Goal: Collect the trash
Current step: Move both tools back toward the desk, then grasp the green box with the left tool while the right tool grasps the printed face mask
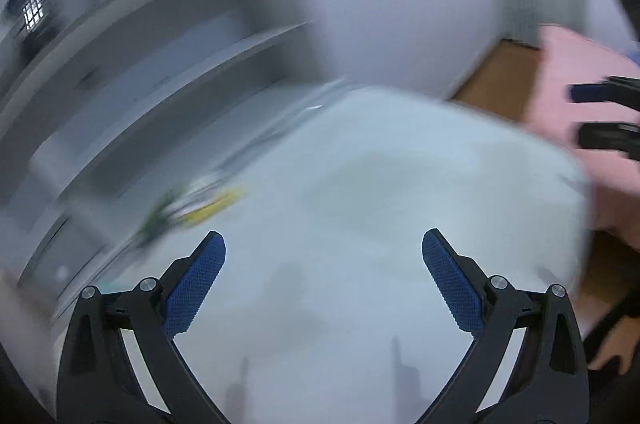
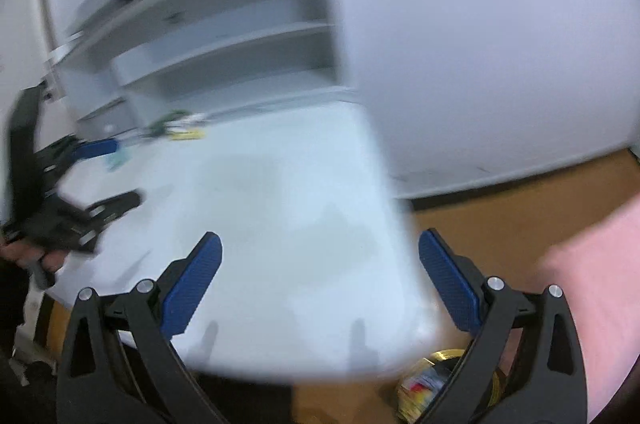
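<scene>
Both of my hand-held grippers, left and right, stand spread and empty above the white table. The blurred yellow-green wrapper litter lies at the table's far left edge, long axis roughly left-right, nearer my left hand-held gripper.

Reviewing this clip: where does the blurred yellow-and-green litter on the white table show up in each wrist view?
Left wrist view: yellow-and-green litter lies left of centre, near the white table's left edge, beyond the open left gripper.
Right wrist view: the same litter sits upper left, at the table's far edge below the shelves.
Shared landmark: the grey shelf unit behind the table.
</scene>
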